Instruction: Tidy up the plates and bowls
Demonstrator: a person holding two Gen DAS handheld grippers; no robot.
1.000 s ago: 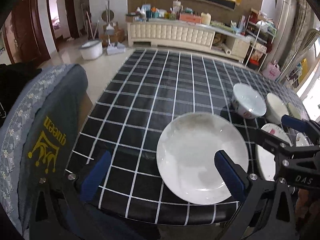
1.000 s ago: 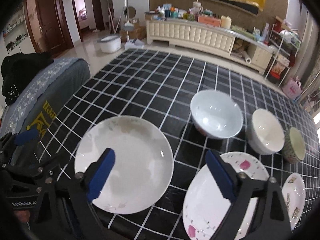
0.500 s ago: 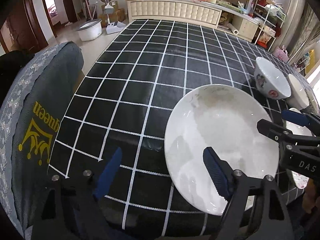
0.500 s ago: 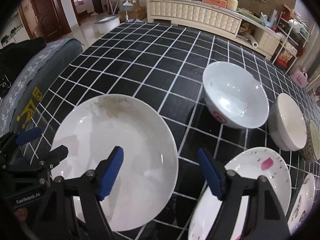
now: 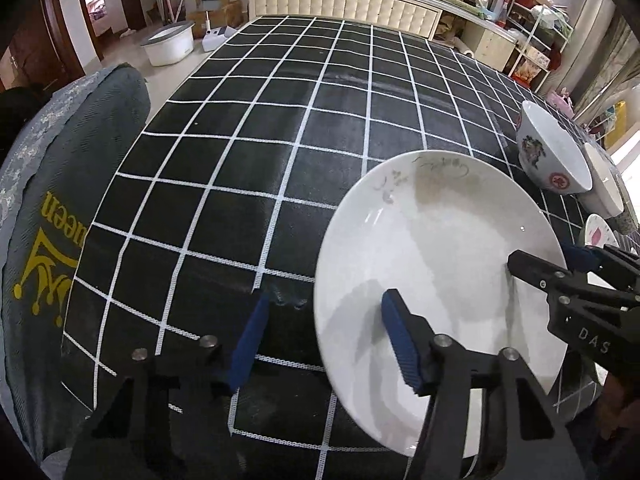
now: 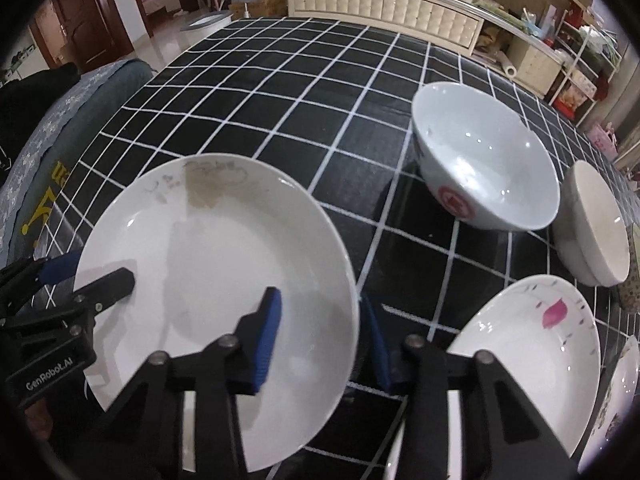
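A large plain white plate [image 5: 432,256] [image 6: 216,248] lies near the front edge of the black checked table [image 5: 280,120]. My left gripper [image 5: 320,340] straddles its left rim, one finger over the plate, one outside, jaws open. My right gripper [image 6: 320,340] straddles its right rim the same way, jaws open. A white bowl with red marks [image 6: 484,160] [image 5: 548,152] stands behind the plate. A cream bowl [image 6: 592,224] and a white plate with pink petals [image 6: 532,352] lie to the right.
A grey chair back with yellow lettering [image 5: 48,240] stands at the table's left edge. A small patterned bowl [image 6: 634,276] and a flowered plate [image 6: 616,392] sit at the far right. A cream cabinet [image 5: 344,0] is beyond the table.
Both grippers have moved down and in toward the white plate and narrowed their jaws around its opposite rims. The plate lies in the same spot.
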